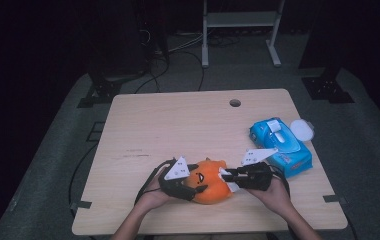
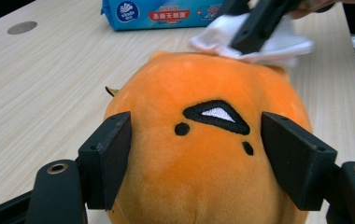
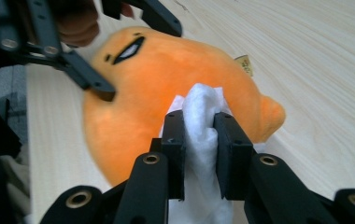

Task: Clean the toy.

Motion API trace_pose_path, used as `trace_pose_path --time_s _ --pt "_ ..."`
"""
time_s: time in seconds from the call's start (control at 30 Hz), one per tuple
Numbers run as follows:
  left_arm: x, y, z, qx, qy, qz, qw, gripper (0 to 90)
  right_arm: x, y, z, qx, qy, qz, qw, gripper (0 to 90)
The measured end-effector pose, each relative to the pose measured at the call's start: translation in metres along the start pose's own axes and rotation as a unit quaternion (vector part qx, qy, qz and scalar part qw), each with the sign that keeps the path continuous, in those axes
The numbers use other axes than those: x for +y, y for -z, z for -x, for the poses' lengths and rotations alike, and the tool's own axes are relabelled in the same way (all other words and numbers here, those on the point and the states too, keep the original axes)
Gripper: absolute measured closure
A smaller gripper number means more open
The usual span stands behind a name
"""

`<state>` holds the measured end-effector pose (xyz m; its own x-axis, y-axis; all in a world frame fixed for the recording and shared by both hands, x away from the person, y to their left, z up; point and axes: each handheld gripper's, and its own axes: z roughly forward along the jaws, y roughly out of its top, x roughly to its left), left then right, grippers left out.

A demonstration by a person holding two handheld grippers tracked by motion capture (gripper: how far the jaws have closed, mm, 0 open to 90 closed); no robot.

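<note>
Wood table [image 1: 168,125], dark room. Wipes pack [image 1: 280,145] sits at right edge. Orange plush [image 1: 209,181] near front, clamped by left gripper [image 2: 194,158] to steady it. Right gripper [image 3: 201,149] pinches a white wipe [image 3: 202,121] against the plush, apparently for cleaning.

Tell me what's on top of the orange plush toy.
A white wipe, pinched in the right gripper, presses on the orange plush toy. The left gripper clamps the toy's sides. The fabric beneath the wipe is covered.
</note>
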<state>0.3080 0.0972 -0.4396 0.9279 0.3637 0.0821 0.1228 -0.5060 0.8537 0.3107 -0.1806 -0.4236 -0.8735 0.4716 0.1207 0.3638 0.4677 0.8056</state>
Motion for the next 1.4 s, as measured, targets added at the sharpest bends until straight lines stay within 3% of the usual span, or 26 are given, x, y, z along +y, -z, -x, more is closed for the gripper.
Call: trace_pose_path --time_s 0.07,0.1,0.13,0.17,0.23,0.33,0.4,0.47,0.5,0.57,0.67,0.73,0.77,0.87,1.03,1.1,1.23,1.33,1.4 --pt "-0.001 -0.001 -0.002 0.007 0.005 0.001 1.0000 27.2 0.001 0.002 -0.008 0.010 0.003 0.006 0.9999 74.8" --pt "-0.001 -0.001 -0.004 0.012 0.012 0.003 0.9999 27.2 0.004 0.000 -0.017 0.026 0.017 0.009 0.9995 74.8" --pt "-0.002 -0.002 -0.005 0.014 0.017 0.003 0.9998 27.2 0.004 0.000 -0.017 0.026 0.017 0.009 0.9995 74.8" --pt "-0.002 -0.002 -0.007 0.015 0.022 0.004 0.9996 27.3 0.008 -0.004 -0.026 0.017 0.043 0.002 0.9990 74.7" --pt "-0.002 -0.001 -0.009 0.018 0.032 0.000 0.9993 27.2 0.008 -0.006 -0.027 0.009 0.049 0.000 0.9987 74.8" --pt "0.007 0.005 -0.009 0.013 0.038 -0.003 0.9992 24.4 0.006 -0.004 -0.018 0.006 0.034 0.004 0.9994 75.1" --pt "0.014 0.012 -0.007 0.001 0.032 0.013 0.9994 18.9 0.002 -0.001 -0.010 0.003 0.013 0.008 0.9999 75.1" --pt "0.015 0.014 -0.006 -0.004 0.027 0.013 0.9995 18.9 0.000 0.000 -0.008 -0.004 0.013 0.007 0.9999 75.1" --pt "0.012 0.011 -0.004 -0.003 0.013 0.001 0.9999 20.2 -0.002 0.000 -0.004 -0.005 0.008 0.008 0.9999 75.1" --pt "0.009 0.009 -0.004 -0.001 0.014 0.001 0.9999 25.3 -0.002 0.000 -0.003 0.001 -0.005 0.012 0.9999 75.1" --pt "0.000 0.006 -0.011 0.007 0.030 -0.004 0.9995 29.6 0.001 -0.002 -0.014 -0.004 0.015 0.019 0.9997 74.9" --pt "-0.004 0.007 -0.016 0.005 0.049 0.001 0.9988 30.5 0.006 -0.004 -0.027 -0.011 0.049 0.015 0.9986 74.9" --pt "-0.005 0.008 -0.019 0.003 0.057 0.003 0.9984 30.6 0.008 -0.005 -0.028 -0.009 0.055 0.015 0.9983 74.9" --pt "-0.009 0.008 -0.022 0.000 0.077 0.014 0.9969 30.9 0.008 -0.002 -0.020 -0.009 0.051 0.012 0.9986 75.0" --pt "-0.009 0.008 -0.025 -0.003 0.082 0.019 0.9965 30.8 -0.007 0.011 0.004 -0.041 0.014 -0.007 0.9991 75.0" --pt "-0.010 0.007 -0.026 0.000 0.086 0.021 0.9961 30.8 -0.008 0.015 0.004 -0.031 0.003 0.003 0.9995 75.0" --pt "-0.008 0.004 -0.029 0.012 0.098 0.020 0.9949 30.8 0.003 0.007 -0.014 0.004 0.029 0.019 0.9994 74.9" --pt "-0.009 0.005 -0.029 0.016 0.097 0.020 0.9949 30.8 0.007 0.000 -0.024 -0.010 0.062 0.002 0.9980 74.9" --pt "-0.009 0.005 -0.029 0.014 0.103 0.023 0.9943 30.7 0.006 0.004 -0.017 -0.012 0.049 0.004 0.9987 75.0"
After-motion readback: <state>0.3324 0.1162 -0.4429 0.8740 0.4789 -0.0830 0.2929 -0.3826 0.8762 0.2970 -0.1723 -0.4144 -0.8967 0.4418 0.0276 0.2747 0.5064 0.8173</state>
